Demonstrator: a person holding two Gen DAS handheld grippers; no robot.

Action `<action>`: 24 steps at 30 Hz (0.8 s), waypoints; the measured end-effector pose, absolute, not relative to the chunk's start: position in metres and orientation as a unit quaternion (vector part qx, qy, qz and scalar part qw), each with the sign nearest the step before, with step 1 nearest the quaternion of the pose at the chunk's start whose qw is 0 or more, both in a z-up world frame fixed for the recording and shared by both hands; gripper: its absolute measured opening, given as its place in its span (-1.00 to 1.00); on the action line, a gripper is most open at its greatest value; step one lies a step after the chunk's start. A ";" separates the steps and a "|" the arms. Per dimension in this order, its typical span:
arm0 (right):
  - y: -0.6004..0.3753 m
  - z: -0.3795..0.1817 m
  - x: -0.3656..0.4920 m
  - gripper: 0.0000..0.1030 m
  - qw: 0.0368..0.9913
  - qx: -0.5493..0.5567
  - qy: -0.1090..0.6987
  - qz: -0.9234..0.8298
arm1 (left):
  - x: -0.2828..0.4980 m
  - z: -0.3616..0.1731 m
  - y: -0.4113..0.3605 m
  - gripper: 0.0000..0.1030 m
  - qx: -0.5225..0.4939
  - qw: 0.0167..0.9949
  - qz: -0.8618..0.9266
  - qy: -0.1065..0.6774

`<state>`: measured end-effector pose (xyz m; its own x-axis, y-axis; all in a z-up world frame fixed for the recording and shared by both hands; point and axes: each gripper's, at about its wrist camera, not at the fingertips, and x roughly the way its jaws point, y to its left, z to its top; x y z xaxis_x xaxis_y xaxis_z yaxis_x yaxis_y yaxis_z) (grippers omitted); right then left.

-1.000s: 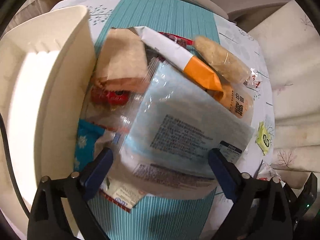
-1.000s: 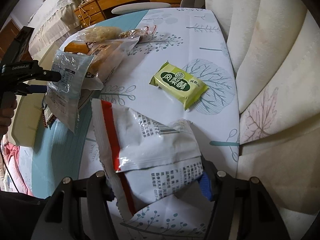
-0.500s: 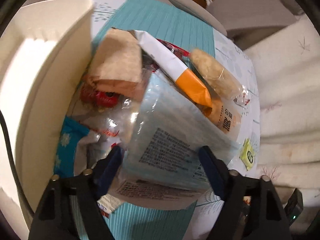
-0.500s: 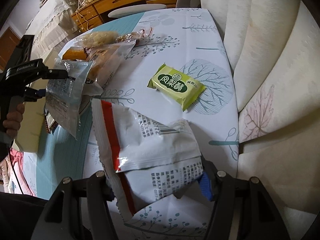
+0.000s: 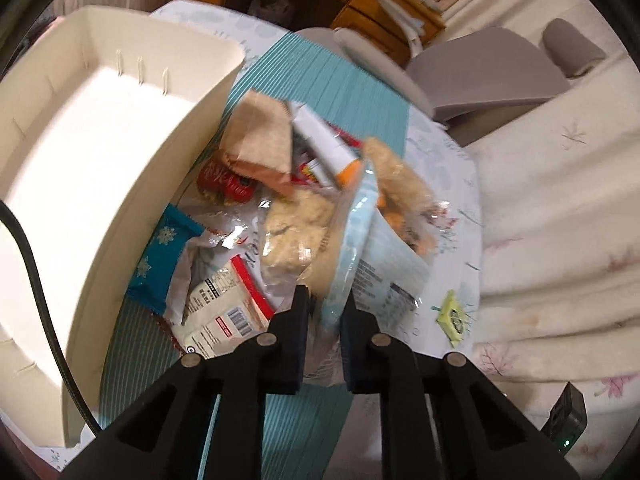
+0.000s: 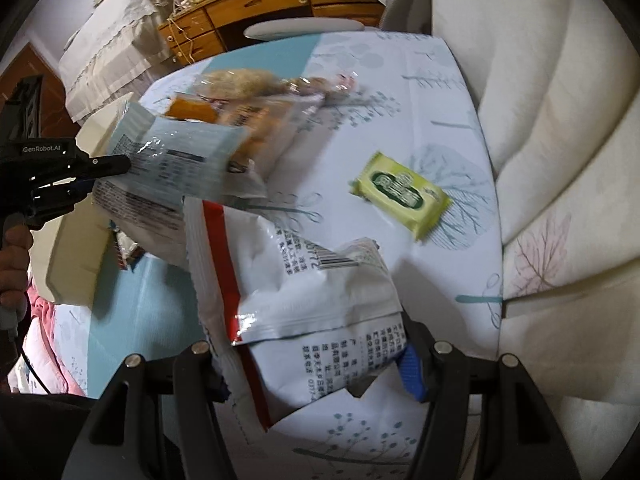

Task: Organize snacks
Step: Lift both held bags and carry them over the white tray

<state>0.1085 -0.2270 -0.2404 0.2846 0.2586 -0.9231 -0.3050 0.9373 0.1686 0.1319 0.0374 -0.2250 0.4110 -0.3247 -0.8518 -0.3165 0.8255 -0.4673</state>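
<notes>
tabletop under a pale tree-print cloth [image 6: 400,92] with a teal striped runner [image 5: 320,92], wooden drawers behind, cream cushions alongside.

left gripper [image 5: 325,312]: jaws have just been closing and now pinch the edge of a pale blue snack bag [image 5: 384,264], which hangs partly clear of the snack pile [image 5: 280,184]. white bin [image 5: 100,160] sits just beside the pile, nothing visible inside it.

right gripper [image 6: 316,368]: clamped on a white bag with a red stripe [image 6: 304,292], pads at either side of it, bag crumpled between them.

small green packet [image 6: 402,194] lies alone on the cloth, apart from the rest.

step in hand, as i read it: both bags gripped, the carry to the bin next. next move calls for swinging the blue bag over the bin wall without dragging the loose packets under it (thin film, grip is only on an edge, could slip).

poorly seen: motion blur on the pile; probably a rice-cracker pack under the blue bag, not certain. near corner of the bin cut off by the frame edge; whether the white bag is clear of the table, cannot tell.
</notes>
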 end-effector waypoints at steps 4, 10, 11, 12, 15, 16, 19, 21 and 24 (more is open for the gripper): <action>-0.213 -0.225 0.102 0.21 0.810 -0.025 0.558 0.178 | 0.121 -0.199 0.043 -0.80 -0.294 0.796 -0.028 0.529; -0.185 -0.200 0.090 0.21 0.823 -0.010 0.540 0.176 | 0.102 -0.156 0.064 -0.80 -0.273 0.815 -0.053 0.509; -0.181 -0.197 0.088 0.21 0.824 -0.007 0.538 0.176 | 0.098 -0.149 0.069 -0.80 -0.270 0.817 -0.056 0.507; -0.174 -0.192 0.086 0.21 0.827 -0.003 0.534 0.178 | 0.094 -0.141 0.076 -0.80 -0.266 0.819 -0.060 0.505; -0.154 -0.177 0.079 0.21 0.833 0.003 0.522 0.183 | 0.084 -0.129 0.091 -0.80 -0.255 0.824 -0.065 0.502; -0.146 -0.172 0.077 0.21 0.835 0.005 0.519 0.184 | 0.078 -0.123 0.100 -0.79 -0.252 0.827 -0.066 0.498; -0.123 -0.155 0.070 0.21 0.841 0.012 0.506 0.193 | 0.067 -0.114 0.121 -0.79 -0.252 0.832 -0.068 0.489; -0.106 -0.145 0.066 0.21 0.843 0.016 0.497 0.204 | 0.059 -0.110 0.139 -0.79 -0.251 0.838 -0.066 0.480; -0.083 -0.134 0.059 0.21 0.846 0.014 0.486 0.217 | 0.048 -0.106 0.163 -0.79 -0.252 0.844 -0.057 0.471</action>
<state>0.0594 -0.0825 -0.1336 0.4333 0.3805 -0.8170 -0.3525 0.9058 0.2350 0.0481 0.1632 -0.1063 0.5504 -0.3336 -0.7653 -0.1401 0.8668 -0.4786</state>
